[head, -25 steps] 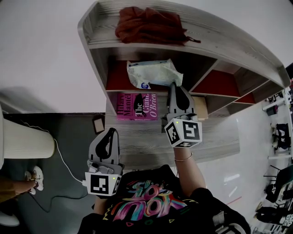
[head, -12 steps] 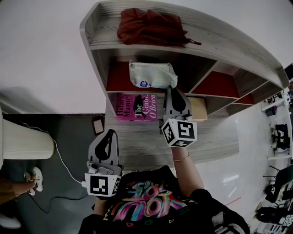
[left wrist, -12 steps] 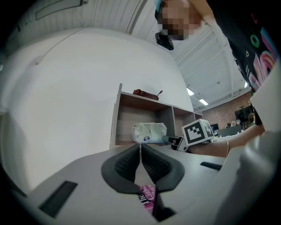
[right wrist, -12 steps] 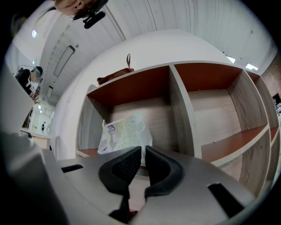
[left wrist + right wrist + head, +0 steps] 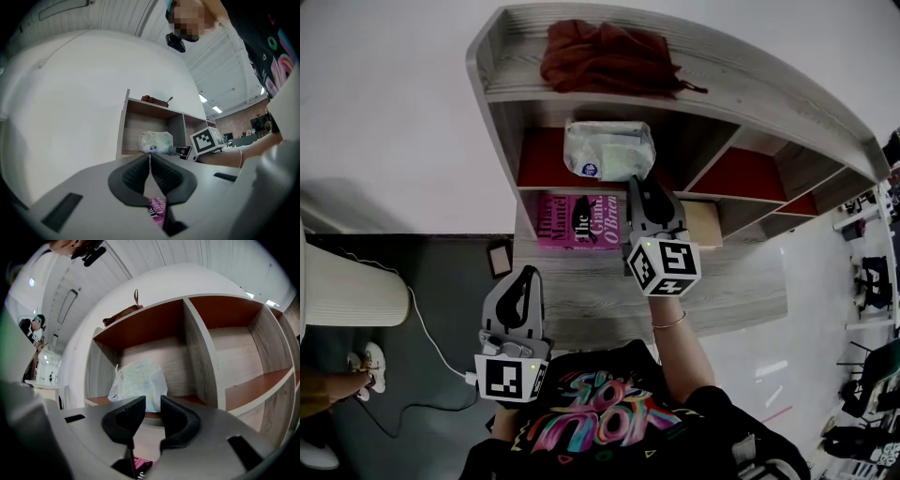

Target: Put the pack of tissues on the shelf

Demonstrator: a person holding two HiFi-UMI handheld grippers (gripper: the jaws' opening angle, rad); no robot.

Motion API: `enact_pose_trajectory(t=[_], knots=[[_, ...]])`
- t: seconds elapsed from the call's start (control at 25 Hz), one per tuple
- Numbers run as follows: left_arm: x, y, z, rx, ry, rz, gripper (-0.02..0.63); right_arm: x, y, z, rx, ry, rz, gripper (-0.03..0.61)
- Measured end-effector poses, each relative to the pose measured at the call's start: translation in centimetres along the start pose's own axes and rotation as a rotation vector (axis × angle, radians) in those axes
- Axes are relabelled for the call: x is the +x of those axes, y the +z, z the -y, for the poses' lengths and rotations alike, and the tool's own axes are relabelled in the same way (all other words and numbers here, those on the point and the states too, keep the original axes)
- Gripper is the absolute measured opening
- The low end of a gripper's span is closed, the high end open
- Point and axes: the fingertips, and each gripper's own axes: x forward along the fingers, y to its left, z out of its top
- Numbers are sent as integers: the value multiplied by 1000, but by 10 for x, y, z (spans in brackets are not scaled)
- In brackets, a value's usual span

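Note:
The pale pack of tissues [image 5: 608, 150] lies in the left compartment of the wooden shelf [image 5: 500, 131], on its red floor. In the right gripper view the pack of tissues [image 5: 138, 383] stands just beyond my jaws. My right gripper [image 5: 639, 185] sits right in front of it; its jaws are opening, with a gap between them and nothing pressed by the pads. My left gripper [image 5: 518, 281] hangs low at the desk's front edge, shut and empty. The left gripper view shows the pack of tissues [image 5: 155, 141] far off in the shelf.
A dark red cloth [image 5: 609, 58] lies on top of the shelf. A pink book [image 5: 579, 220] rests on the grey desk [image 5: 600, 300] below the left compartment. A small cardboard box [image 5: 707, 223] sits to the right of my right gripper. A white cable [image 5: 431, 333] runs across the dark floor at left.
My right gripper carried the pack deeper into the left compartment, the pack settled flat on the red floor, and the jaws parted off it. The left gripper has stayed put.

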Motion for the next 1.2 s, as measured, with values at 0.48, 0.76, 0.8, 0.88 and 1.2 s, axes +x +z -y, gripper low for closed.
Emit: enact_pose_trajectory(t=[0.48,0.76,0.8,0.88,1.2], knots=[[5,4,-2,10,-6,5,32,-9,7,2,10,17,16,117],[10,6,0,18,-15,12,32,-21,22,-3,-13,49,44,137],[11,7,0,20,-17,13,32,-23,24,-5,-18,58,46,137],[12,8,2,23,-21,15,32,-29,29,-9,-27,84,55,137],[16,9,15,21,-47,18,32,-65,45,-29,-60,218,55,133]])
